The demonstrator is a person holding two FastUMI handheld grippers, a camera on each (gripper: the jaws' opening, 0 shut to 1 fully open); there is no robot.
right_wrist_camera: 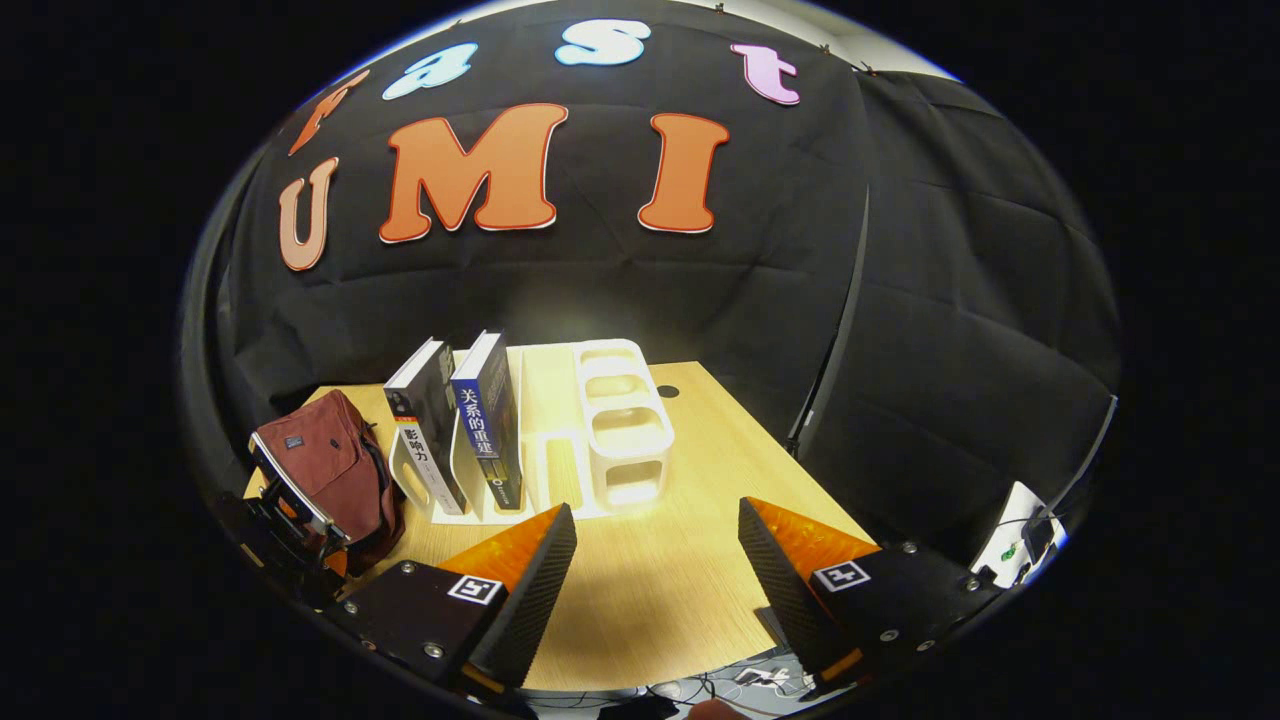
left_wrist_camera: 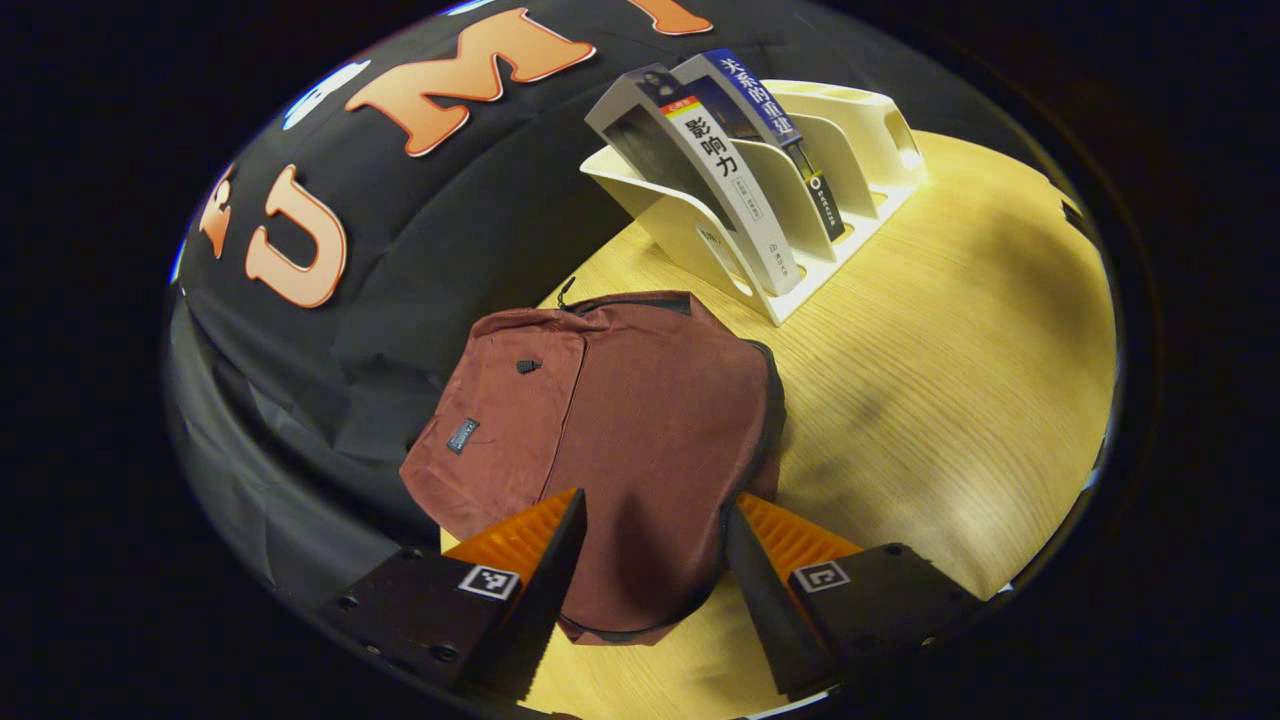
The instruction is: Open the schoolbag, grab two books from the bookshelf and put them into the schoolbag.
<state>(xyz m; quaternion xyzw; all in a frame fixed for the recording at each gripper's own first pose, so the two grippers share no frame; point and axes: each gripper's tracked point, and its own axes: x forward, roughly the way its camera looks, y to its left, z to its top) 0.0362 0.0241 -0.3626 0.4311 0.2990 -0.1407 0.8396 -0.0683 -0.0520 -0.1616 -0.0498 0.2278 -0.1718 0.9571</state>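
Both tongs gaped wide, gripping nothing, over the table (right_wrist_camera: 690, 480).

Left tongs (left_wrist_camera: 655, 540) hung above the near end of the schoolbag (left_wrist_camera: 620, 420), their fingers straddling it without touching; right tongs (right_wrist_camera: 655, 550) hovered over bare wood, with the bookshelf (right_wrist_camera: 600, 440) just ahead and the schoolbag far to their left. Maroon and slumped flat, the schoolbag lay with its zipper shut. Two books (left_wrist_camera: 720, 150) stood leaning in the white bookshelf's leftmost slots. Open wood stretched right of the schoolbag; the black cloth wall (right_wrist_camera: 900, 300) closed in behind the table.
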